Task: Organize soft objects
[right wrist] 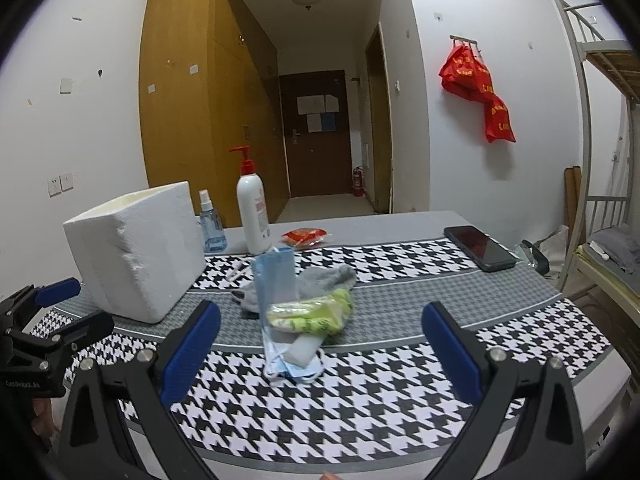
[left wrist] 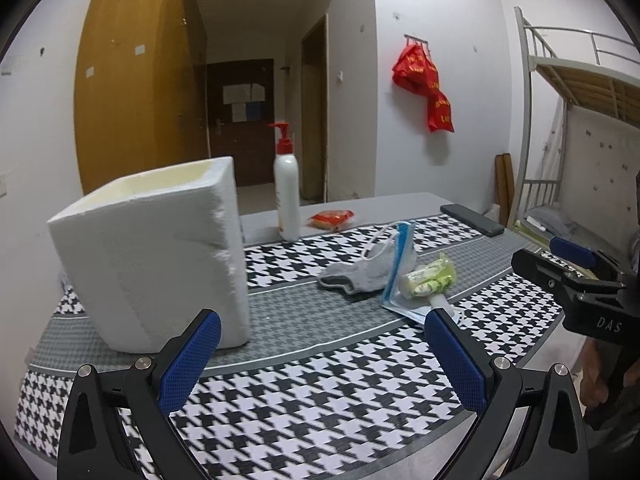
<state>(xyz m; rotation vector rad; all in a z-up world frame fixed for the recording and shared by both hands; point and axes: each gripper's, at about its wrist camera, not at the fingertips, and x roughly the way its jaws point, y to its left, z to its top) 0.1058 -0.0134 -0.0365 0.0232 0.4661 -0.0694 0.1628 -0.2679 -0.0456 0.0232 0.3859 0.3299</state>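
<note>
Grippers both hang wide apart over the checked mat (right wrist: 320, 412), holding nothing at all. Right gripper (right wrist: 320, 320) points straight at the little heap of soft things, and that looks deliberate: the pile sits dead ahead, near twelve o'clock between its blue pads. Left gripper (left wrist: 320, 332) stands off with the foam box (left wrist: 156, 260) at its eleven o'clock, mouth up, probably the bin for all this.

Look at the heap itself. A blue face mask (right wrist: 276, 292) stands half folded on edge, propped against a grey sock (right wrist: 316, 280) behind it. A yellow-green cloth bundle (right wrist: 316, 312) lies on the mask's lower flap, with a white sponge block (right wrist: 304, 350) poking out beneath. Everything touches, so one pinch could drag its neighbours along.

Hard items keep clear at the back: lotion bottle (right wrist: 252, 216), spray bottle (right wrist: 210, 224), red packet (right wrist: 306, 236), and a phone (right wrist: 478, 248) off at two o'clock. Nothing seems sorted yet.
</note>
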